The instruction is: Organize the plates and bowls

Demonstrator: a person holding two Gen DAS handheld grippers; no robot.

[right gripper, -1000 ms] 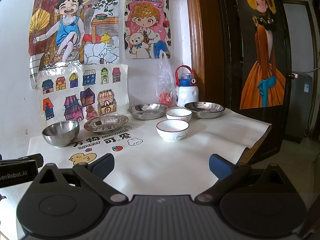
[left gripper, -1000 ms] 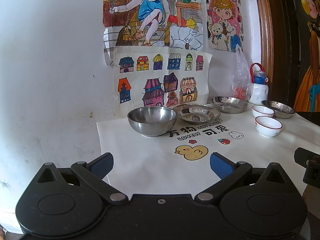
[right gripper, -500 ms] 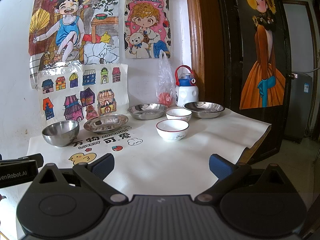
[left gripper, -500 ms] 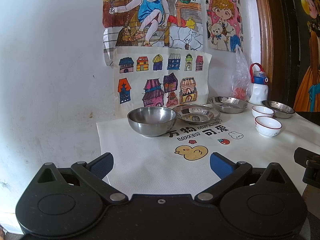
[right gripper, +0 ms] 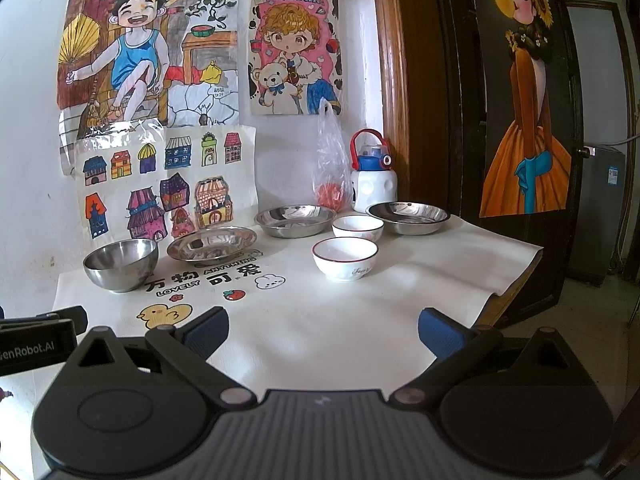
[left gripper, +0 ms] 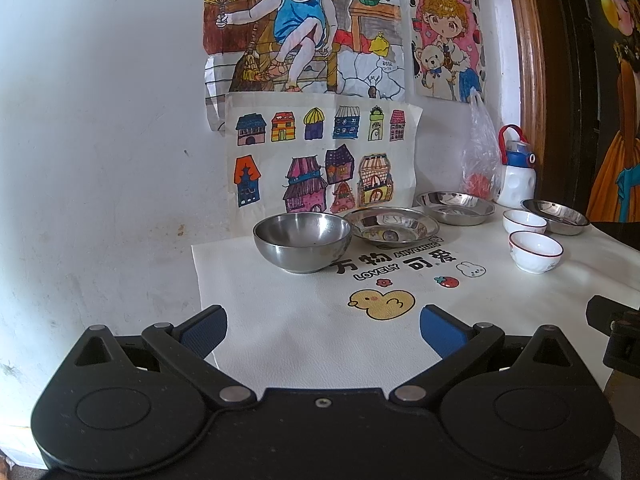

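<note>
Plates and bowls stand on the bench (left gripper: 280, 320), which is covered by a white printed mat. Landmark: the deep round stainless-steel bowl (left gripper: 303, 243).

Left wrist view: the left gripper (left gripper: 323, 326) hovers above the mat's near part, its blue-padded jaws spread wide and holding nothing. The steel bowl stands ahead of it near the wall. A shallow round steel plate (left gripper: 393, 225) sits just right of the bowl. A second steel plate (left gripper: 456, 207) lies farther right, toward the wall. Two white red-rimmed ceramic bowls (left gripper: 535, 251) stand well to the bowl's right, close together, with a third steel plate (left gripper: 556, 216) behind them.

Right wrist view: the right gripper (right gripper: 323, 326) is likewise wide open and empty, above the mat's near part. The steel bowl (right gripper: 121, 265) appears at the far left. A white water bottle with a red handle (right gripper: 374, 178) stands at the wall, well right of the bowl.
</note>
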